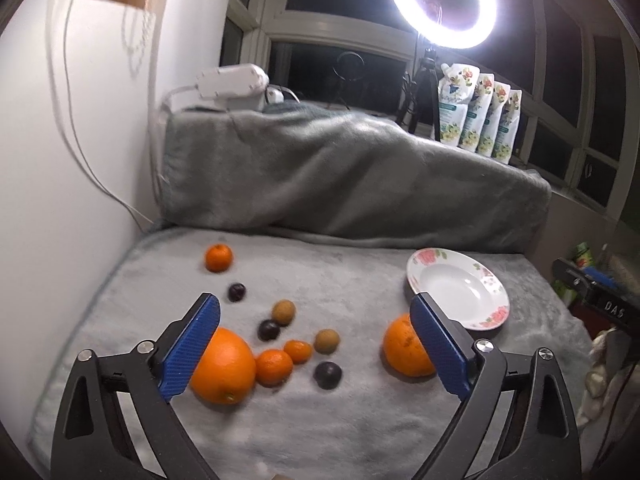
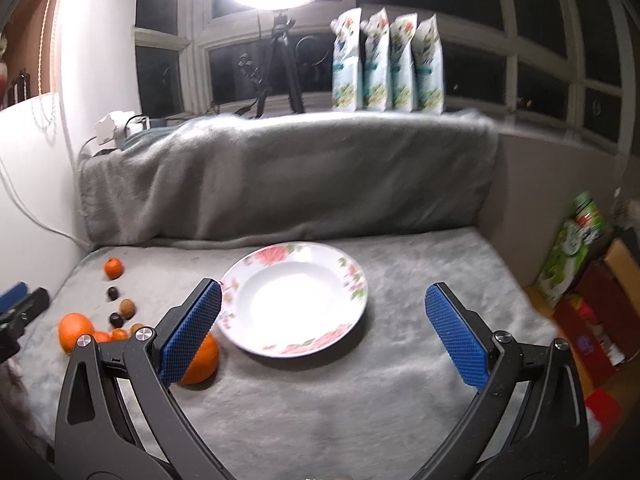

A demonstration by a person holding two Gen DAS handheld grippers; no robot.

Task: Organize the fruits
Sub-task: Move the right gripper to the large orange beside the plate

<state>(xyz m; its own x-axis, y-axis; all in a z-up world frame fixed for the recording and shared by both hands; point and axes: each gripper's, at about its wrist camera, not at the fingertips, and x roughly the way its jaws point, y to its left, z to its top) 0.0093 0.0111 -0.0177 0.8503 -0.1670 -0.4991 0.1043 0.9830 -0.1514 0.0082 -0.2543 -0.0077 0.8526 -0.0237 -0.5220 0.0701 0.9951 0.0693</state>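
Fruit lies scattered on the grey blanket (image 1: pixel 340 420). My left gripper (image 1: pixel 316 310) is open above it, blue pads wide apart, nothing between them. A big orange (image 1: pixel 228 372) sits by its left finger, a second orange (image 1: pixel 404 348) behind its right finger. Between them lie two small tangerines (image 1: pixel 274 366), dark plums (image 1: pixel 328 374) and brown longans (image 1: pixel 327 341). Another tangerine (image 1: pixel 219 257) rests farther back. The white floral plate (image 2: pixel 294 304) is bare. My right gripper (image 2: pixel 324 304) hangs open in front of the plate, holding nothing. The second orange (image 2: pixel 202 360) shows behind its left finger.
A blanket-covered raised ledge (image 2: pixel 280 176) runs behind the surface, with a ring light on a tripod (image 2: pixel 280 64) and several white refill pouches (image 2: pixel 388 64) on the sill. A white wall (image 1: pixel 60 160) bounds the left. Boxes and packets (image 2: pixel 584 280) stand off the right edge.
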